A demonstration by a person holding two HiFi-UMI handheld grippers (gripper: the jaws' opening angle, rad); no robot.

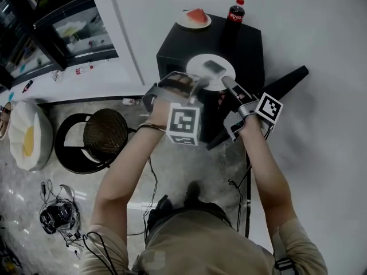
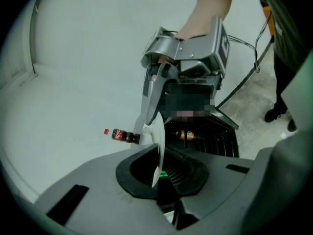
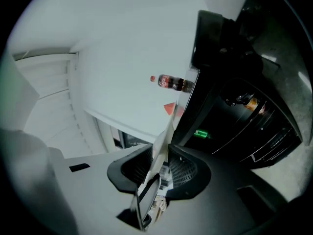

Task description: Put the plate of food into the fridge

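Note:
I hold a white plate (image 1: 202, 67) with a dark piece of food (image 1: 213, 67) on it, above the black fridge (image 1: 252, 44). My left gripper (image 1: 195, 85) is shut on the plate's left rim and my right gripper (image 1: 225, 82) is shut on its right rim. In the left gripper view the plate (image 2: 159, 143) shows edge-on between the jaws of the left gripper (image 2: 157, 175), with the right gripper's body opposite. The right gripper view has the plate (image 3: 164, 143) edge-on in the right gripper (image 3: 159, 168). The fridge interior (image 3: 244, 116) stands open, with dark shelves.
On the fridge top stand a cola bottle (image 1: 235, 11) and a plate with a watermelon slice (image 1: 195, 18). The open fridge door (image 1: 284, 82) juts out to the right. A round black stool (image 1: 103, 135) is at the left, cables (image 1: 57, 216) lie on the floor, and a glass cabinet (image 1: 69, 33) is at the far left.

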